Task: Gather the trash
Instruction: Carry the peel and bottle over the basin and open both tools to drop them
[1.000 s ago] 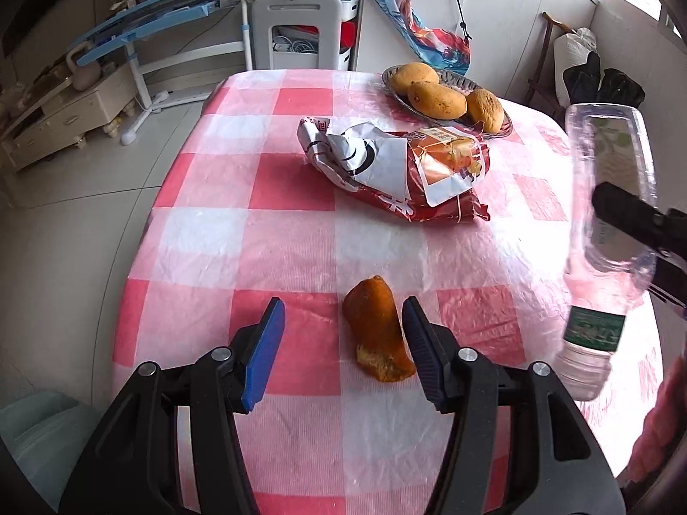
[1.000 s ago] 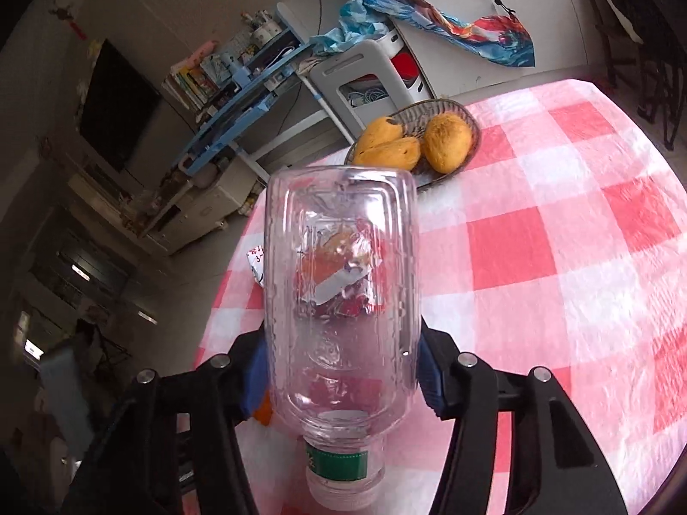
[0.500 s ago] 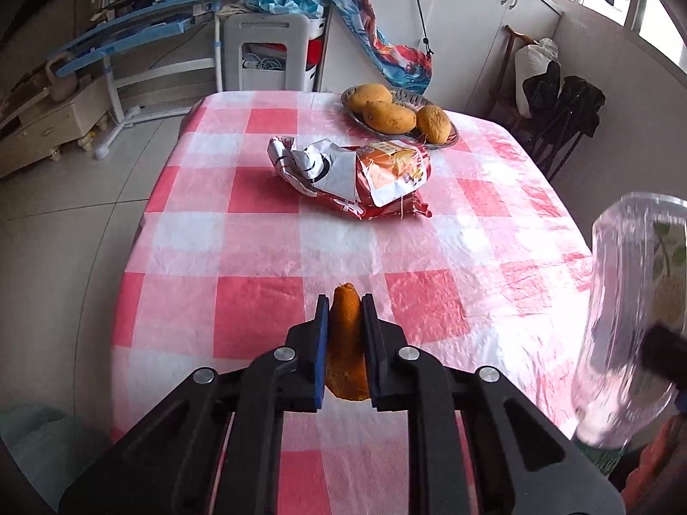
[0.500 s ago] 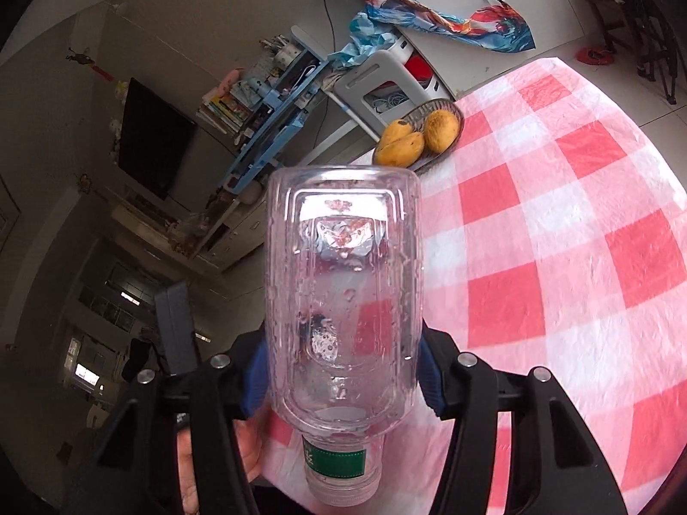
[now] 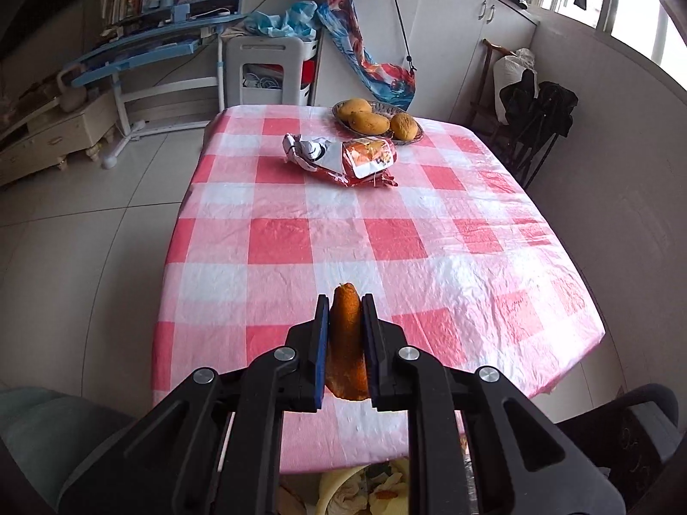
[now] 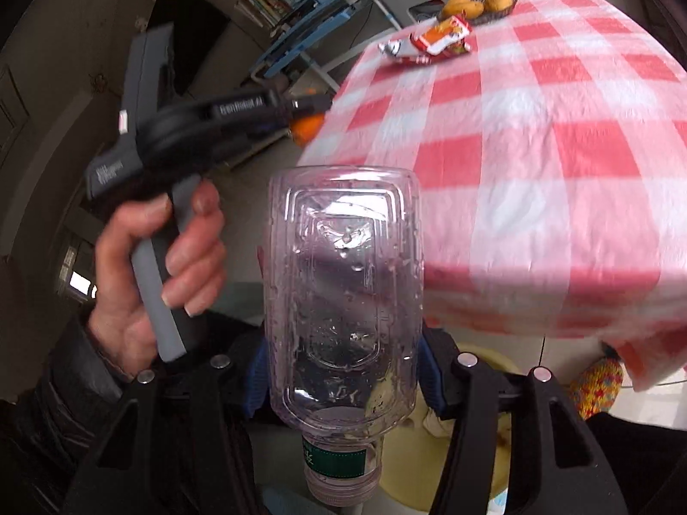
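**A:** So where's the trash at right now? Both hands look loaded.

**B:** Yep. The peel point(image 5: 347, 339) is pinched flat between the left gripper point(image 5: 346, 313) pads, up off the table point(image 5: 429, 231), near its 6 o'clock edge. The bottle point(image 6: 343, 313) is clamped neck-down in the right gripper point(image 6: 343, 369), jaws about half spread and pressing its sides. The snack bag point(image 5: 348, 159) lies out at 12 o'clock on the cloth, just before the fruit bowl point(image 5: 412, 135).

**A:** And the bin?

**B:** The yellow bin point(image 5: 343, 489) peeks out under the table edge at 6 o'clock in the left view, already with scraps in it. In the right view it's down behind the bottle neck.

**A:** Tips for the drop?

**B:** I'd get each load right over the opening before letting go. The peel is light and floppy and could stick to a pad, so open wide. The bottle is slick and might bounce off the rim, so go low first. One at a time, I think, so the grippers don't bump.

**A:** Hand pose?

**B:** Both grippers tilt down at a steep slant. In the right view the left hand point(image 6: 159, 266) wraps the grey handle at 9 o'clock, dark sleeve below it.
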### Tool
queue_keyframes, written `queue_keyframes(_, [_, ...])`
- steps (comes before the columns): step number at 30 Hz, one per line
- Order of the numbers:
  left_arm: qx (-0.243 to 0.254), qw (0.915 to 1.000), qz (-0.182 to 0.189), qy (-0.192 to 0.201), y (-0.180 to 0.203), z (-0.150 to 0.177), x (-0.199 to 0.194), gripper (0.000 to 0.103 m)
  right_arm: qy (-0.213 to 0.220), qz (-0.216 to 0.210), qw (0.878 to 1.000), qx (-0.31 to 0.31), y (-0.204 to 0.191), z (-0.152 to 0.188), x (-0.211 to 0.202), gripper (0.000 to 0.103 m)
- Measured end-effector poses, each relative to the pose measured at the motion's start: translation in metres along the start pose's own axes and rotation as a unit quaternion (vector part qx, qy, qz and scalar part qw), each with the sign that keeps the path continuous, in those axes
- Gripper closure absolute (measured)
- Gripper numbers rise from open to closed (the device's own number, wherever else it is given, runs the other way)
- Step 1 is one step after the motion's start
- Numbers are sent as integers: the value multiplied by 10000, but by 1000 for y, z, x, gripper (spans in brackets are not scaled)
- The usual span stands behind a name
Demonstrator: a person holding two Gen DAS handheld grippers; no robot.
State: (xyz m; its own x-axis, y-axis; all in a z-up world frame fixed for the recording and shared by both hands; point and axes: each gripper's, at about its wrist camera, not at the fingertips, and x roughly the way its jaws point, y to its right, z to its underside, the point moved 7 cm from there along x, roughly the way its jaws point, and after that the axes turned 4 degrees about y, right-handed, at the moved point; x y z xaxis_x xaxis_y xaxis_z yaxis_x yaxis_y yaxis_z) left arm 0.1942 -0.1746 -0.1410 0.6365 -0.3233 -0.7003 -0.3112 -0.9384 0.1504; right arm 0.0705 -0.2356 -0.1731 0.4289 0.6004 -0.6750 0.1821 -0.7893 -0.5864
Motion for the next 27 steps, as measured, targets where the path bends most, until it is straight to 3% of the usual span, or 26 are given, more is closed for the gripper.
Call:
queue_keyframes(4, [116,9999,-5,0,6,17,-18,89,-426,231,9988,31,2,30,13,46])
queue_keyframes(7, [178,9998,2,-17,9,28,-28,89,-450,344,9984,58,6,33,13,36])
queue_keyframes(14, [385,9990,101,-205,25,56,-41,89,96,336,9993,146,7,26,-12,31])
queue_keyframes(20, [808,9939,336,-677,55,100,-42,89,868,315,9953,277,12,8,-46,25])
queue_keyframes(23, [1261,9830,551,-1219,77,136,-38,89,1201,369,9917,256,15,-20,-60,23])
queue_keyframes(25, [1845,9651,677,-1732,95,168,-35,89,1410,463,9888,134,16,-46,-68,21])
queue_keyframes(27, [2579,9463,506,-1884,108,191,-34,86,1499,603,9868,-64,14,-74,-69,18])
